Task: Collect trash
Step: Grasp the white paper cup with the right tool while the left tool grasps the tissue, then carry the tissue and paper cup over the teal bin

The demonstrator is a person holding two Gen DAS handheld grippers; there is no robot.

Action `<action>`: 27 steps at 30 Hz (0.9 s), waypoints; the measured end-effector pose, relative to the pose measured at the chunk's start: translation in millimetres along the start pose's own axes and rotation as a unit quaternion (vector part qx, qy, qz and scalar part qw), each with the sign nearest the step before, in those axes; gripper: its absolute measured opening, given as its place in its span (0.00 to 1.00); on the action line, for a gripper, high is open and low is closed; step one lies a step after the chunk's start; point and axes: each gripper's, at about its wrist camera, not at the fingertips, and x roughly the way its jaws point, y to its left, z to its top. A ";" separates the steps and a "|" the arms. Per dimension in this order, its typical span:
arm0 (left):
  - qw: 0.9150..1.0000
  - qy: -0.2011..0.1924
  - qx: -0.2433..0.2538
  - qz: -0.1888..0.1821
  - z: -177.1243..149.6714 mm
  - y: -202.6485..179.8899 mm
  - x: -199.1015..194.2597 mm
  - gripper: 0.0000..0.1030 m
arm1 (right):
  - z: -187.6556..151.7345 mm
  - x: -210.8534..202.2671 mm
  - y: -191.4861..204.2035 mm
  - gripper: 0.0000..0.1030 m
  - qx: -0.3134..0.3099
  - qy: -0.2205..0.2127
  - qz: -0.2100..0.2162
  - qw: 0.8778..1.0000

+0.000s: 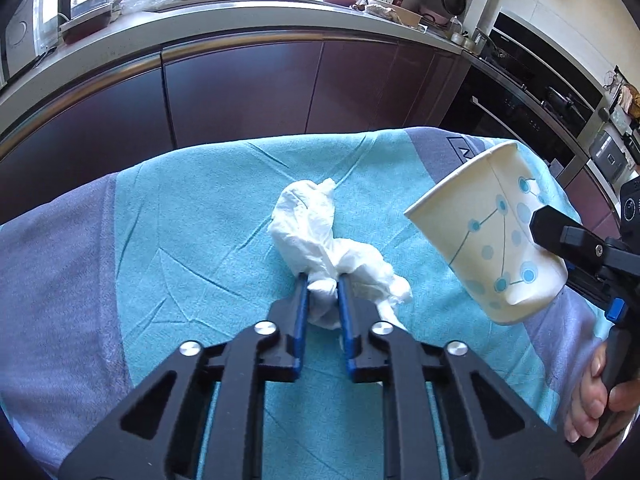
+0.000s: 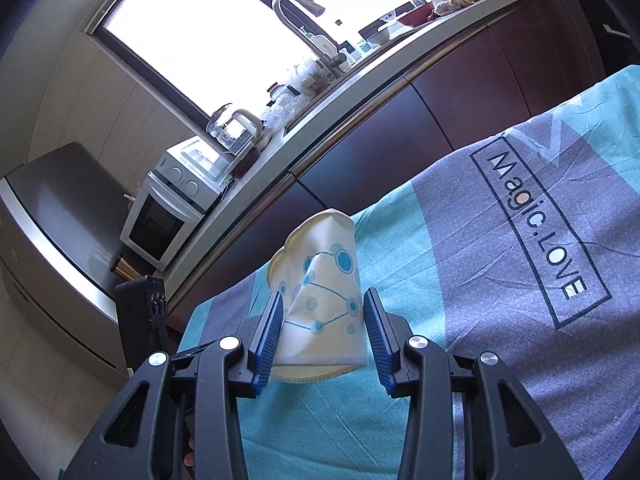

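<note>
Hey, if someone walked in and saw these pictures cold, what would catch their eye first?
Probably the crumpled white tissue in the middle of the teal and grey cloth, with the left tool pinched on its near end. Next, the dented paper cup with blue dots, held tilted above the cloth's right side in the right tool. Behind both runs a dark kitchen counter under a bright window.

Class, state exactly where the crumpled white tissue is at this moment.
In the left wrist view the tissue lies mid-frame on the teal cloth, pinched by the left gripper, left of the paper cup.
</note>
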 end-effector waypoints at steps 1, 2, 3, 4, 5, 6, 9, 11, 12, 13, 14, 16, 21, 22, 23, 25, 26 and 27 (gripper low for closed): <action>1.000 -0.003 0.002 0.002 -1.4 -0.5 -1.4 0.10 | -0.3 0.3 0.9 0.38 -0.001 0.001 0.001 1.000; 1.000 -0.005 0.004 0.004 -5.9 -1.5 -4.1 0.09 | -0.7 0.1 2.1 0.38 -0.002 0.001 0.002 1.000; 1.000 -0.006 0.006 0.005 -8.3 -1.9 -6.8 0.09 | -1.1 0.1 3.6 0.38 -0.004 0.001 0.002 1.000; 1.000 -0.007 0.007 0.004 -11.2 -2.4 -9.9 0.08 | -1.5 0.1 5.1 0.38 -0.006 0.001 0.003 1.000; 1.000 -0.011 0.007 0.001 -14.5 -2.1 -14.6 0.08 | -1.5 0.9 6.7 0.38 -0.007 0.001 0.004 1.000; 1.000 -0.014 0.007 -0.001 -17.5 -1.7 -19.6 0.08 | -1.5 1.2 8.2 0.38 -0.008 0.002 0.006 1.000; 1.000 -0.026 0.009 -0.005 -27.6 -0.9 -38.5 0.07 | -3.6 0.7 12.9 0.38 -0.011 0.003 0.012 1.000; 0.999 -0.037 0.014 -0.005 -35.5 0.2 -53.6 0.07 | -6.1 -0.1 18.7 0.38 -0.015 0.003 0.018 1.000; 0.999 -0.041 0.015 -0.006 -41.2 -0.1 -62.3 0.07 | -7.8 -0.4 22.1 0.38 -0.017 0.004 0.022 1.000; 0.999 -0.045 0.017 -0.004 -46.2 0.4 -70.1 0.07 | -9.7 -0.8 25.6 0.38 -0.020 0.005 0.025 0.999; 0.999 -0.051 0.020 -0.001 -52.0 1.3 -79.6 0.07 | -11.7 -0.9 29.5 0.38 -0.022 0.006 0.029 0.999; 0.998 -0.061 0.021 0.003 -62.2 5.1 -96.9 0.07 | -16.5 -1.9 37.1 0.38 -0.026 0.006 0.037 0.999; 0.997 -0.080 0.012 0.007 -92.0 17.5 -139.1 0.07 | -31.9 -1.5 54.7 0.38 -0.034 0.016 0.059 0.998; 0.997 -0.082 0.009 0.008 -98.4 21.2 -146.5 0.07 | -35.5 -1.5 58.2 0.38 -0.035 0.020 0.062 0.997; 0.996 -0.083 0.004 0.008 -105.8 26.1 -154.4 0.07 | -39.7 -1.2 61.8 0.38 -0.038 0.023 0.066 0.997; 0.996 -0.085 -0.002 0.011 -119.0 31.5 -167.2 0.07 | -48.2 -0.5 69.1 0.38 -0.040 0.029 0.074 0.996; 0.996 -0.088 -0.004 0.012 -126.2 36.6 -173.1 0.07 | -52.4 -0.3 73.1 0.38 -0.041 0.032 0.077 0.996; 0.996 -0.089 -0.007 0.013 -133.5 39.4 -178.2 0.07 | -56.3 -0.2 76.8 0.38 -0.042 0.034 0.081 0.995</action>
